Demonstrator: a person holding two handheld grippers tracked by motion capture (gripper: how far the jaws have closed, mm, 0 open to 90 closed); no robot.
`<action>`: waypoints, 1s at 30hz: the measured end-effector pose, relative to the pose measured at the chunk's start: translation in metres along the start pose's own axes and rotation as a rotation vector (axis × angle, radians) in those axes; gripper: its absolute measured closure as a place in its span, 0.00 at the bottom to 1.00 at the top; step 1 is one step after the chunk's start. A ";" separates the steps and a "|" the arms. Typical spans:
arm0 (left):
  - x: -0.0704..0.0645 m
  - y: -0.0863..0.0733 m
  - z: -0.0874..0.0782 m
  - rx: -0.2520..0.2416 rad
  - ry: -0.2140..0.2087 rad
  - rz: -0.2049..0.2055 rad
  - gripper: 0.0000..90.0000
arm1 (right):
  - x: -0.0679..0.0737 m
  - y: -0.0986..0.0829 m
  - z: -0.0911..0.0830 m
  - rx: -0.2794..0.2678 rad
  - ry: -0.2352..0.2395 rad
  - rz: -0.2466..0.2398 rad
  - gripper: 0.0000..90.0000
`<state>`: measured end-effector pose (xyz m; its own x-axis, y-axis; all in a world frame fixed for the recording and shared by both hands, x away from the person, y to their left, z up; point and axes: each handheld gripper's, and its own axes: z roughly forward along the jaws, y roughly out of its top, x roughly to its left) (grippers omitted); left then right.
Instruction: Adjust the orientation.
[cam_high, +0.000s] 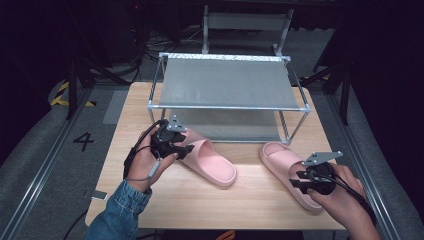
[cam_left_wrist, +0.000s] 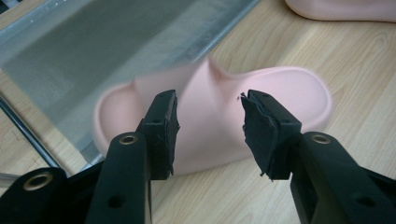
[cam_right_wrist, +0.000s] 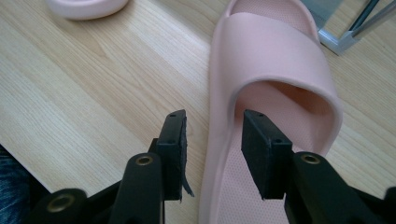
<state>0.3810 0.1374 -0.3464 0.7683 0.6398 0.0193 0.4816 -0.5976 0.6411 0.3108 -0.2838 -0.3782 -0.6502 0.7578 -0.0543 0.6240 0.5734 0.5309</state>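
Observation:
Two pink slide slippers lie on the wooden table. The left slipper (cam_high: 212, 162) rests in front of the rack, angled toward the table's middle. My left gripper (cam_high: 186, 148) hovers over its strap end, open; in the left gripper view the slipper (cam_left_wrist: 210, 116) sits just beyond the spread fingers (cam_left_wrist: 163, 130). The right slipper (cam_high: 285, 160) lies near the right edge. My right gripper (cam_high: 299, 179) is open over its heel part, one jaw outside the slipper's (cam_right_wrist: 275, 60) side wall and one inside above the footbed.
A metal-framed rack (cam_high: 227, 82) with grey fabric shelves stands at the table's far side, its lower shelf (cam_high: 225, 125) just behind the left slipper. Bare wood (cam_high: 200, 200) stretches along the front of the table (cam_high: 125, 125). A chair frame (cam_high: 245, 22) stands beyond.

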 end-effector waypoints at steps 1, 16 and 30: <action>-0.001 0.000 0.001 0.010 -0.005 0.006 0.62 | 0.000 0.000 0.000 0.001 0.003 -0.002 0.67; -0.029 0.003 0.057 0.063 -0.071 0.032 0.63 | 0.003 -0.002 0.007 0.015 0.022 -0.004 0.67; -0.028 0.006 0.081 0.148 -0.063 0.056 0.62 | 0.000 -0.012 0.006 0.016 0.018 0.022 0.66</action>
<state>0.3961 0.0770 -0.4052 0.8186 0.5743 0.0006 0.4903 -0.6994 0.5201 0.3057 -0.2888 -0.3894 -0.6440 0.7645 -0.0277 0.6447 0.5620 0.5182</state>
